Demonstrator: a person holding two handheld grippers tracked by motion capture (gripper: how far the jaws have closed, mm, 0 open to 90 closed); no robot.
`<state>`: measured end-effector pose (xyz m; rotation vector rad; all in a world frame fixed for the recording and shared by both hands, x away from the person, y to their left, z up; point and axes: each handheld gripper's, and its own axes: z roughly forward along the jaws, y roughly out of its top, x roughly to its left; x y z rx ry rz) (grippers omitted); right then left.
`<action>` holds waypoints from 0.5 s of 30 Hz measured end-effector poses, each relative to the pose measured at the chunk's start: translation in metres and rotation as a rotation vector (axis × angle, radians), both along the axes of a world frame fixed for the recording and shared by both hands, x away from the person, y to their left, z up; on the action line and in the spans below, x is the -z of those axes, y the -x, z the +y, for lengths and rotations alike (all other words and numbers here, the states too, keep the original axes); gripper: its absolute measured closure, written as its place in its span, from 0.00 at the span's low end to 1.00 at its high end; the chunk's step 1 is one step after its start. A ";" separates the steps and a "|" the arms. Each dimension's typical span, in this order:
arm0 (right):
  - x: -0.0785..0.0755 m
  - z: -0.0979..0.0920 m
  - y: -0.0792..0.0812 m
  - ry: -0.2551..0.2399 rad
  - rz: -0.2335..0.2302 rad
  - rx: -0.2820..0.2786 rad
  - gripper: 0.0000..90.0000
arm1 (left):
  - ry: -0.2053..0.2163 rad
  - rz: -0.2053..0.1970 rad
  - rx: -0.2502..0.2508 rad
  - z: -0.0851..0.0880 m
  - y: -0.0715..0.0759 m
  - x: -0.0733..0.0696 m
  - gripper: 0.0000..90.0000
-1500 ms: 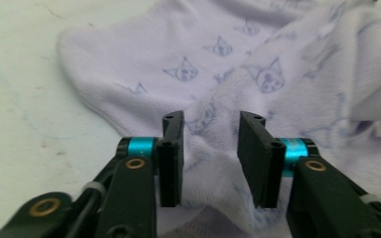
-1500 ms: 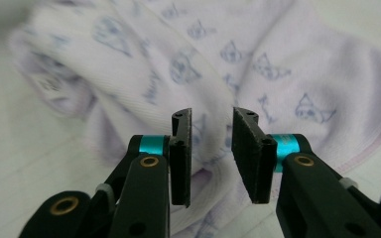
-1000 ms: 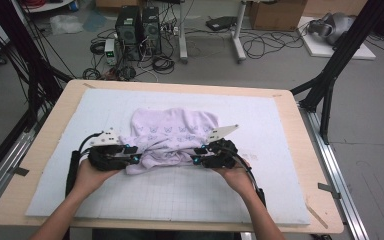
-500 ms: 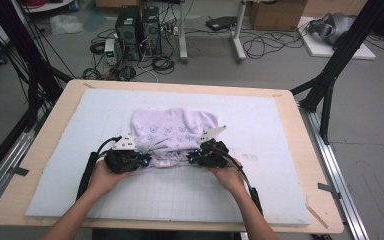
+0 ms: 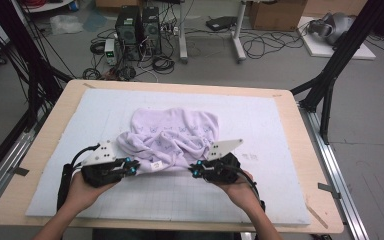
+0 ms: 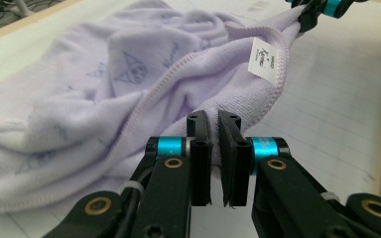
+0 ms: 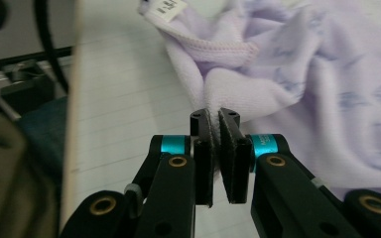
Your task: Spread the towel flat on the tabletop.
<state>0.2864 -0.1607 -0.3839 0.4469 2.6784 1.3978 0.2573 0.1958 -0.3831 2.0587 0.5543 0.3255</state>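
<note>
On the counter [image 5: 50,150], each hand-held gripper, left [image 5: 132,165] and right [image 5: 196,171], pinched the lilac towel's [image 5: 172,135] hem; the left gripper view revealed its white label [image 6: 264,58].

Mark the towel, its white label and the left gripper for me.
towel [image 5: 177,131]: high view, middle of the crumpled lilac cloth.
white label [image 6: 265,60]: left gripper view, centre of the tag at the hem.
left gripper [image 6: 214,136]: left gripper view, between its fingertips, clamped on the towel edge.

Computer towers [image 5: 139,27] and tangled cables [image 5: 260,47] sit on the floor [image 5: 370,130].
</note>
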 end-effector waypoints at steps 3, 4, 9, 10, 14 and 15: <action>0.004 0.004 0.018 0.011 0.022 -0.052 0.95 | -0.013 0.011 0.016 0.002 0.015 0.004 0.93; 0.006 0.005 0.024 0.009 0.046 -0.087 0.93 | -0.023 0.015 0.024 0.003 0.020 0.005 0.93; 0.006 0.003 0.035 0.006 0.052 -0.124 0.77 | -0.024 0.017 0.029 0.010 0.024 0.008 0.75; 0.004 0.000 0.031 -0.005 0.048 -0.097 0.76 | -0.018 0.017 0.018 0.011 0.021 0.007 0.70; 0.004 -0.002 0.005 0.000 0.014 0.000 0.72 | 0.008 0.032 -0.006 0.005 0.001 0.008 0.64; 0.007 0.002 -0.002 0.002 0.013 0.009 0.72 | 0.009 0.037 -0.011 0.001 -0.004 0.010 0.64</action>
